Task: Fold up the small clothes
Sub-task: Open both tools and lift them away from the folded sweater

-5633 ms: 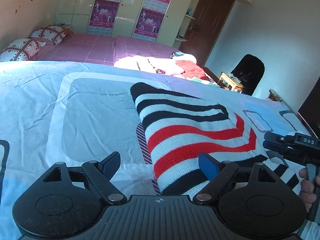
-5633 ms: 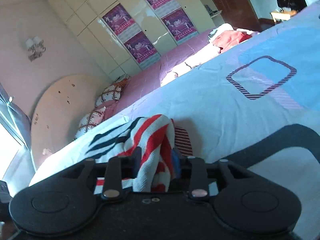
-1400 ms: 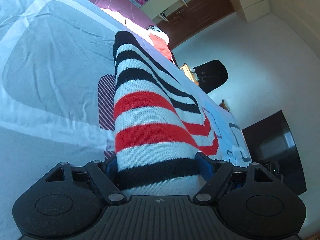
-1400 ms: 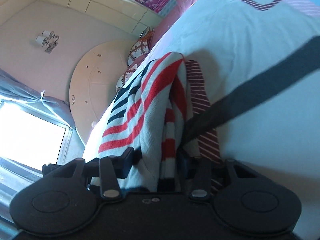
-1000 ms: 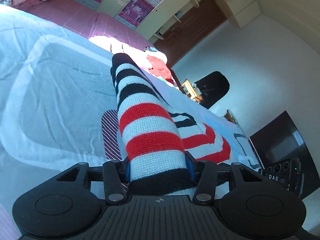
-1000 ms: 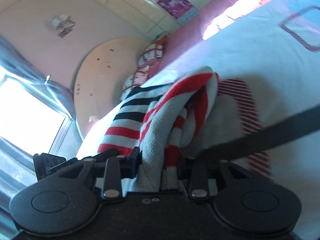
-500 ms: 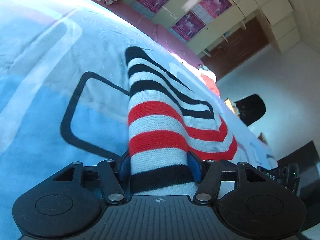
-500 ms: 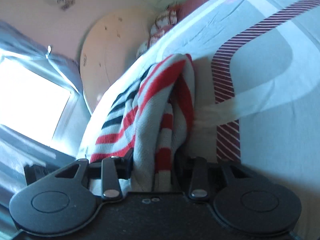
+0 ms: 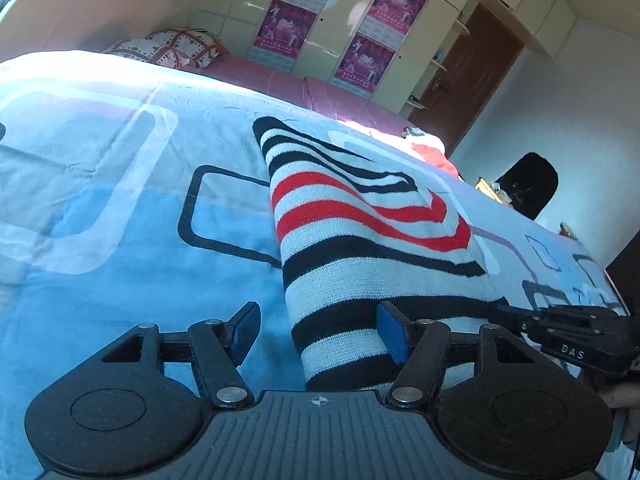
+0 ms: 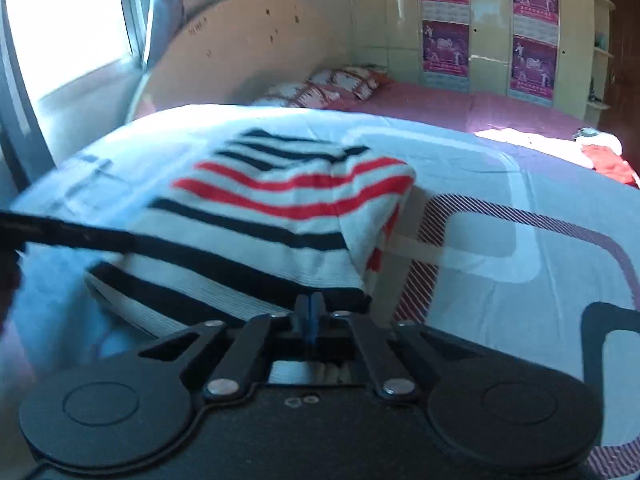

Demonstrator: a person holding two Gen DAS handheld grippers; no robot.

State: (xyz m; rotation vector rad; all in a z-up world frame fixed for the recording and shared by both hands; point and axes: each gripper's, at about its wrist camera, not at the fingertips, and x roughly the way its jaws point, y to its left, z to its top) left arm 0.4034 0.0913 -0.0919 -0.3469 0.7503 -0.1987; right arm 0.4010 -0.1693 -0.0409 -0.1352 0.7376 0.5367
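Observation:
A folded knit sweater [image 9: 360,240] with black, white and red stripes lies flat on the light blue bedspread [image 9: 100,208]. My left gripper [image 9: 320,332] is open at the sweater's near edge, its right pad [image 9: 392,334] touching the fabric and its left pad [image 9: 244,330] over bare bedspread. In the right wrist view the sweater [image 10: 280,208] lies just ahead. My right gripper [image 10: 309,312] is shut, its blue pads pressed together at the sweater's near edge, with no fabric visibly between them. The right gripper [image 9: 576,336] also shows at the right edge of the left wrist view.
A pile of clothes with a red garment [image 10: 608,164] lies at the bedspread's far edge. Beyond is a pink bed [image 9: 280,80] with patterned pillows [image 9: 168,46], wardrobes with posters, a brown door and a dark chair [image 9: 528,184]. A window [image 10: 60,20] is left.
Both grippers have let go of the sweater, which now lies flat on the bed. My left gripper opened. My right gripper closed empty and drew back to the near edge.

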